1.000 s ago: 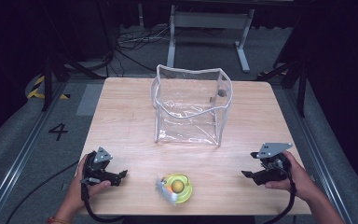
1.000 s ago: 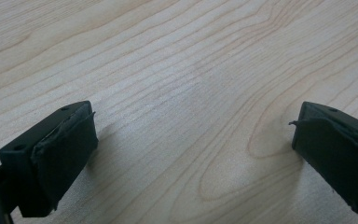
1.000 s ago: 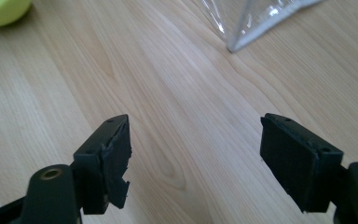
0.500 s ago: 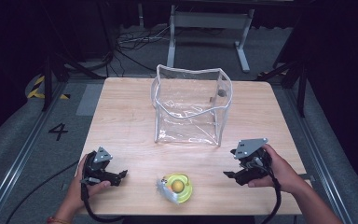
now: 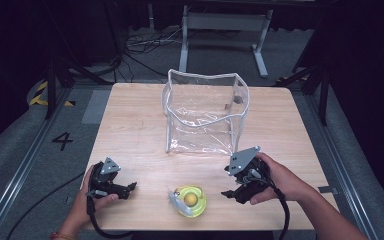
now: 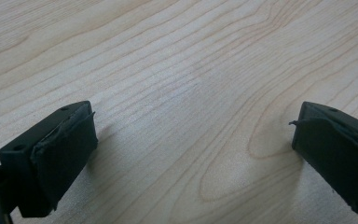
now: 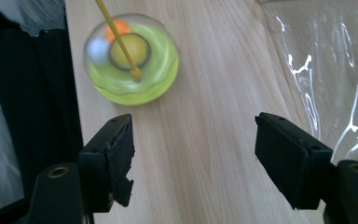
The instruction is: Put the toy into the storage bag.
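Observation:
A round yellow-green toy (image 5: 190, 201) with a clear dome and small balls inside lies near the table's front edge; in the right gripper view the toy (image 7: 130, 58) sits just ahead of the jaws, a thin yellow stick (image 7: 116, 32) across it. A clear plastic bag (image 5: 205, 115) stands open at mid-table. My right gripper (image 5: 228, 192) (image 7: 193, 158) is open to the right of the toy, its jaws have just been closing a little with nothing between them. My left gripper (image 5: 130, 189) (image 6: 191, 154) rests open on the wood at the front left, holding nothing.
The wooden table (image 5: 130, 125) has bare wood around the bag. The bag's wall (image 7: 326, 70) is close on the right gripper's right. Behind the table stand a metal frame (image 5: 220, 25) and floor cables. A "4" (image 5: 62, 141) marks the floor at the left.
My right gripper has moved left along the front edge and risen a little, ending close to the toy. The left gripper, toy and bag have stayed in place.

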Available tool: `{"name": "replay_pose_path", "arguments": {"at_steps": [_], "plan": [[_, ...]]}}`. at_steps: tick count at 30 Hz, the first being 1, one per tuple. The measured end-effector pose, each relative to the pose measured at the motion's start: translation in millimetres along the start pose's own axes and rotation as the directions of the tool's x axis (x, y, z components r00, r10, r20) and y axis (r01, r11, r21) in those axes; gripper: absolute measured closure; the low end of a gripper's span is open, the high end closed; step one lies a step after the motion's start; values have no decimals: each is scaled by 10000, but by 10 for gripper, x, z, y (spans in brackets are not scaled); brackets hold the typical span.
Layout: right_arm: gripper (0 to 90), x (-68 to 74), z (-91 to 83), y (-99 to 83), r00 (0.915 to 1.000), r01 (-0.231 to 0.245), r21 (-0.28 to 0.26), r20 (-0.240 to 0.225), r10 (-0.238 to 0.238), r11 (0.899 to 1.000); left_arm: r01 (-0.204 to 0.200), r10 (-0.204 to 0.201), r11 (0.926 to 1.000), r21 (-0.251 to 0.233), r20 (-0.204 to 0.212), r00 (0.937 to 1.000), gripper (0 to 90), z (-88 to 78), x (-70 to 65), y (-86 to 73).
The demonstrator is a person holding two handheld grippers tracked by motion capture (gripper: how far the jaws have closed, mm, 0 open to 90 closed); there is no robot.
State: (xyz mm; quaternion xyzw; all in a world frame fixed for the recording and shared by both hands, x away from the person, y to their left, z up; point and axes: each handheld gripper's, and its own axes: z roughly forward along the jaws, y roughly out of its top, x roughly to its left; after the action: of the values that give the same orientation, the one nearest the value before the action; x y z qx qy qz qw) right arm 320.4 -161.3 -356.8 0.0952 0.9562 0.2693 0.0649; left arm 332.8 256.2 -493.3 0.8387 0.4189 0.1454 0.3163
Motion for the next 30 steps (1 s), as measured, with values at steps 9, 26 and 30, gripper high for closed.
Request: {"name": "replay_pose_path", "arguments": {"at_steps": [9, 26, 30], "plan": [[292, 127, 39, 326, 9971, 721, 250, -244, -715, 9971, -4, 4, 10000, 0, -1, 10000, 1, 0, 0, 0], [599, 286, 154, 827, 9846, 1569, 918, -926, -1485, 9833, -5, 5, 10000, -10, -29, 10000, 3, -1, 0, 0], [773, 246, 93, 892, 9832, 1594, 793, -1031, -1509, 9840, -7, 7, 10000, 38, 10, 10000, 2, -2, 1, 1]]}}
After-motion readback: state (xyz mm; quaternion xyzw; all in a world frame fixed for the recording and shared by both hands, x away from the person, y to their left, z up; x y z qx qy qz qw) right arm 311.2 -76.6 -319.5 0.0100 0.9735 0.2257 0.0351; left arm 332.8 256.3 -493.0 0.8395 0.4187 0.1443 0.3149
